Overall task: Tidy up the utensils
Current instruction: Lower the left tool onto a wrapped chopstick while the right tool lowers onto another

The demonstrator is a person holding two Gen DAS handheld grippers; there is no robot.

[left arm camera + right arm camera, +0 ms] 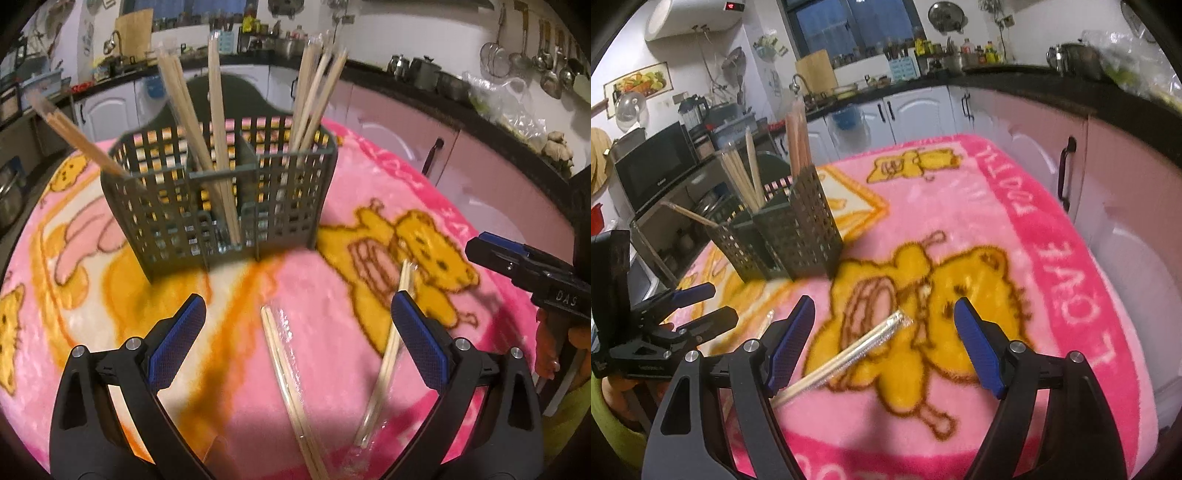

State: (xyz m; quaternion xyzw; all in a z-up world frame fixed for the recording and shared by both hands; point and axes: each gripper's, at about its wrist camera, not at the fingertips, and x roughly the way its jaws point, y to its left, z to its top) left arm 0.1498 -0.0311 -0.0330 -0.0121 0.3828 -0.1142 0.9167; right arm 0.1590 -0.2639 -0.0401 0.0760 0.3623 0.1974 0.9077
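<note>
A grey slotted utensil basket (pixel 221 192) (pixel 790 236) stands on the pink cartoon blanket (pixel 332 295), with several wooden chopsticks upright in its compartments. My left gripper (pixel 298 299) is open above a plastic-wrapped chopstick pair (pixel 288 387) that lies between its fingers without touching them. A second wrapped pair (pixel 388 347) (pixel 857 350) lies to the right, passing close by the left gripper's right finger. My right gripper (pixel 884 302) is open over this second pair, whose near end runs under its left finger (pixel 790 343). Each gripper shows at the edge of the other's view.
The blanket (pixel 1071 295) covers a table whose right edge sits close to pink cabinet doors (pixel 1089 177). A dark counter (pixel 461 96) with pots and hanging ladles runs behind. A microwave (pixel 653 170) stands at the far left, beyond the basket.
</note>
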